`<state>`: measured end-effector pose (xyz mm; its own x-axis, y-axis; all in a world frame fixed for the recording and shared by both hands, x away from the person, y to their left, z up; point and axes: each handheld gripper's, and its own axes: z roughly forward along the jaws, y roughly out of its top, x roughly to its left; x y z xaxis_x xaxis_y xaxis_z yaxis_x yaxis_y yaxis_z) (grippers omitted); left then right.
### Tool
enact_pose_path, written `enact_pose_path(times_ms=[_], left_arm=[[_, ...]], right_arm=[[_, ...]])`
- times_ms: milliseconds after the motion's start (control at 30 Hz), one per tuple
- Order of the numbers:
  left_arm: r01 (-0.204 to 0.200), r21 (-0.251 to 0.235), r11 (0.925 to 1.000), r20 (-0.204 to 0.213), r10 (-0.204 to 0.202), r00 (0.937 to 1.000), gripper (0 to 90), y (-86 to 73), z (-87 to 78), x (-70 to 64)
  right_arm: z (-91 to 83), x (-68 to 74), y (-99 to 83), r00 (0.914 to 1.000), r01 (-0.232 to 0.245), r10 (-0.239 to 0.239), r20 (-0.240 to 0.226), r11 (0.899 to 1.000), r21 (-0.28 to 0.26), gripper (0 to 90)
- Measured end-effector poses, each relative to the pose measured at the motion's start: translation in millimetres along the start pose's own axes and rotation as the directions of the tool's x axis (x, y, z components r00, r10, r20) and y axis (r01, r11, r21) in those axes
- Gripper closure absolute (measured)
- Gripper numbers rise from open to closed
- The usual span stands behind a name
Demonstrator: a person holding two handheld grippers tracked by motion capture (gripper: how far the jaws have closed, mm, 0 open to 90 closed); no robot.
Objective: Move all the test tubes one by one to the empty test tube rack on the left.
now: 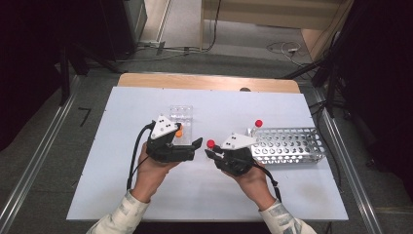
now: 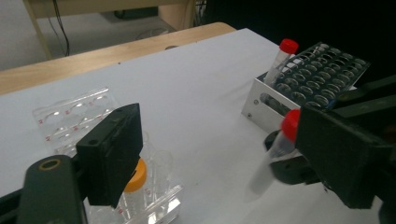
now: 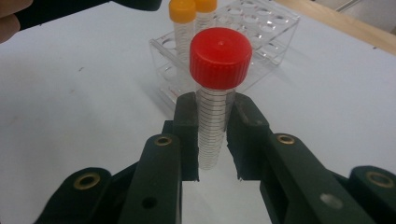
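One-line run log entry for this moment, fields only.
right gripper: shut on red-capped tube | left gripper: open, empty | clear rack: orange-capped tubes | metal rack: one red-capped tube

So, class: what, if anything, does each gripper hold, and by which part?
The right gripper clamps a red-capped tube by its clear body, just below the cap. The left gripper is open, holding nothing.

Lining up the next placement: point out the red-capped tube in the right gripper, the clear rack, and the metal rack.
red-capped tube (image 3: 219, 56), right gripper view, on its red cap.
clear rack (image 1: 181, 113), high view, on its far top plate.
metal rack (image 1: 287, 145), high view, on its perforated top.
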<state>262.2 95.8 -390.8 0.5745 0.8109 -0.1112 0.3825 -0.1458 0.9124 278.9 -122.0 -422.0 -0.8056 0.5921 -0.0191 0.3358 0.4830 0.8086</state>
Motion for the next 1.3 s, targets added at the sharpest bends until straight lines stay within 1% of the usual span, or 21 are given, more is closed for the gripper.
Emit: enact_pose_path(times_ms=[67, 100, 167, 200, 233, 267, 300, 400, 433, 467, 600, 700, 767, 900, 933, 1067, 1200, 1267, 1300], left_arm=[[-0.007, -0.001, 1.0, 0.011, 0.007, 0.9999, 20.6, -0.2, 0.2, -3.7], [-0.016, 0.007, 0.9998, 0.02, 0.016, 0.9997, 21.7, -0.8, 1.1, -5.5], [-0.027, 0.018, 0.9995, 0.032, 0.027, 0.9991, 24.3, -2.1, 2.9, -7.9], [-0.036, 0.023, 0.9991, 0.042, 0.035, 0.9985, 26.8, -3.4, 3.9, -8.9], [-0.04, 0.023, 0.9989, 0.05, 0.039, 0.998, 32.6, -4.3, 4.2, -9.4], [-0.046, 0.027, 0.9986, 0.056, 0.044, 0.9974, 38.0, -5.3, 4.6, -9.8], [-0.056, 0.034, 0.9979, 0.06, 0.054, 0.9968, 41.6, -5.9, 5.3, -10.0], [-0.069, 0.05, 0.9964, 0.073, 0.065, 0.9952, 50.2, -7.0, 5.9, -9.9], [-0.068, 0.054, 0.9962, 0.078, 0.064, 0.9949, 52.9, -7.2, 6.0, -10.0], [-0.072, 0.059, 0.9957, 0.079, 0.067, 0.9946, 54.6, -7.3, 6.2, -9.9], [-0.089, 0.086, 0.9924, 0.077, 0.082, 0.9937, 61.8, -8.4, 7.5, -9.9], [-0.088, 0.092, 0.9918, 0.081, 0.081, 0.9934, 68.5, -9.1, 8.3, -10.0], [-0.095, 0.097, 0.9907, 0.081, 0.087, 0.9929, 69.3, -8.9, 8.2, -10.1], [-0.089, 0.101, 0.9909, 0.09, 0.08, 0.9928, 70.1, -8.1, 7.1, -8.3], [-0.086, 0.097, 0.9915, 0.088, 0.077, 0.9931, 70.2, -7.8, 6.6, -8.1], [-0.08, 0.09, 0.9927, 0.084, 0.073, 0.9938, 70.2, -5.0, 1.9, -4.7], [-0.073, 0.088, 0.9935, 0.083, 0.065, 0.9944, 70.2, -1.7, -3.0, -2.0], [-0.071, 0.086, 0.9937, 0.082, 0.064, 0.9945, 70.2, 0.1, -5.8, -0.8], [-0.07, 0.085, 0.9939, 0.082, 0.063, 0.9946, 70.2, 1.2, -7.5, 0.1]], right_arm=[[6.6, 1.4, 0.3, 0.9999, -0.008, 0.008, -0.013, 1.0, 0.007, 71.9], [9.9, 1.6, 0.6, 0.9998, 0.002, -0.002, -0.019, 1.0, 0.01, 71.9], [15.2, 4.1, 2.3, 0.9997, 0.002, -0.002, -0.025, 1.0, 0.013, 71.9], [17.3, 5.3, 3.6, 0.9996, 0.002, -0.002, -0.028, 1.0, 0.012, 71.9], [19.4, 6.6, 5.5, 0.9995, 0.006, -0.006, -0.03, 1.0, 0.008, 71.9], [20.4, 7.5, 6.5, 0.9995, 0.004, -0.003, -0.033, 1.0, 0.005, 71.9], [21.3, 9.0, 7.8, 0.9993, -0.001, 0.001, -0.037, 1.0, 0.008, 71.9], [23.6, 11.8, 10.8, 0.999, 0.01, -0.01, -0.044, 1.0, 0.004, 71.9], [23.7, 12.9, 11.6, 0.999, 0.007, -0.007, -0.044, 1.0, 0.006, 71.9], [24.1, 13.1, 12.2, 0.999, 0.014, -0.014, -0.043, 1.0, 0.001, 71.9], [23.8, 13.6, 12.6, 0.9988, 0.012, -0.012, -0.047, 1.0, 0.002, 71.8], [22.6, 12.9, 12.9, 0.999, 0.013, -0.013, -0.044, 1.0, -0.004, 71.9], [21.9, 13.3, 13.0, 0.999, 0.011, -0.011, -0.044, 1.0, -0.002, 71.9], [21.7, 13.4, 12.8, 0.9988, 0.011, -0.011, -0.049, 1.0, -0.004, 71.0], [21.4, 13.4, 12.9, 0.9986, 0.009, -0.009, -0.051, 1.0, -0.004, 68.1], [18.1, 13.0, 12.8, 0.9975, 0.004, -0.004, -0.07, 1.0, 0.003, 50.6], [11.7, 10.3, 12.3, 0.9963, -0.015, 0.015, -0.084, 1.0, -0.002, 42.6], [8.9, 8.9, 11.3, 0.9965, -0.018, 0.018, -0.082, 1.0, -0.004, 38.3], [7.7, 8.2, 10.3, 0.9966, -0.017, 0.016, -0.081, 1.0, -0.007, 37.8]])
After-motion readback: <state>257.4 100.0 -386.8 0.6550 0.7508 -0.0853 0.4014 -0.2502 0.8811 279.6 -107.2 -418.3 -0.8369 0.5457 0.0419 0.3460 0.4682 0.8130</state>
